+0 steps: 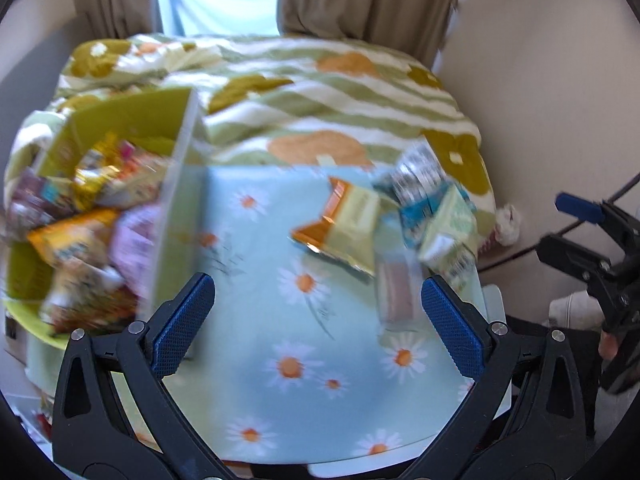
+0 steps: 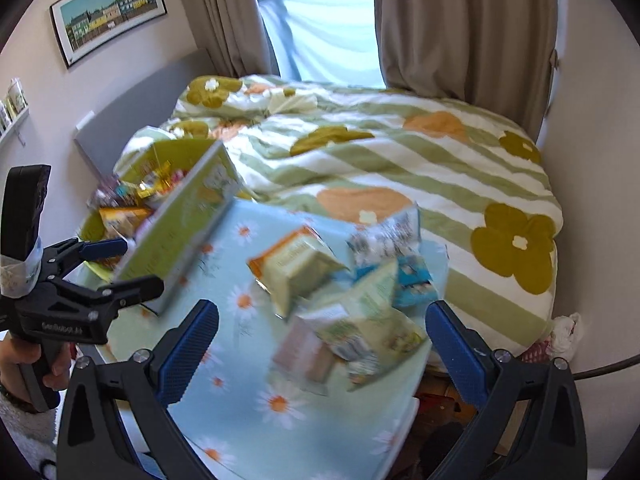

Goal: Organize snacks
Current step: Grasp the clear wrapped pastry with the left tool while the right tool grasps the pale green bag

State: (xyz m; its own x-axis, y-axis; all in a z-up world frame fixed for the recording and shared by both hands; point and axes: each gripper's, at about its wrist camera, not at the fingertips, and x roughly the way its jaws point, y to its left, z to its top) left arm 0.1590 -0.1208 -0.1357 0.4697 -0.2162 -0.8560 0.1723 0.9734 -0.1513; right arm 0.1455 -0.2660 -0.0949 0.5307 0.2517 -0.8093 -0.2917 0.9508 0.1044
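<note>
A lime green box (image 1: 132,116) with an upright lid stands at the left of a daisy-print table (image 1: 280,320) and holds several snack packets (image 1: 92,216). It also shows in the right wrist view (image 2: 176,224). A loose pile of snacks lies at the table's right: an orange-edged pale packet (image 1: 344,220), a blue packet (image 1: 416,212), a pink one (image 1: 396,284). In the right wrist view the pile (image 2: 344,292) sits just ahead. My left gripper (image 1: 316,320) is open and empty over the table. My right gripper (image 2: 320,344) is open and empty, facing the pile.
A bed with a green, white and orange flowered duvet (image 2: 400,152) lies behind the table. Curtains (image 2: 460,20) and a window are beyond. A wall picture (image 2: 108,8) hangs at left. My left gripper shows from the side in the right wrist view (image 2: 92,264).
</note>
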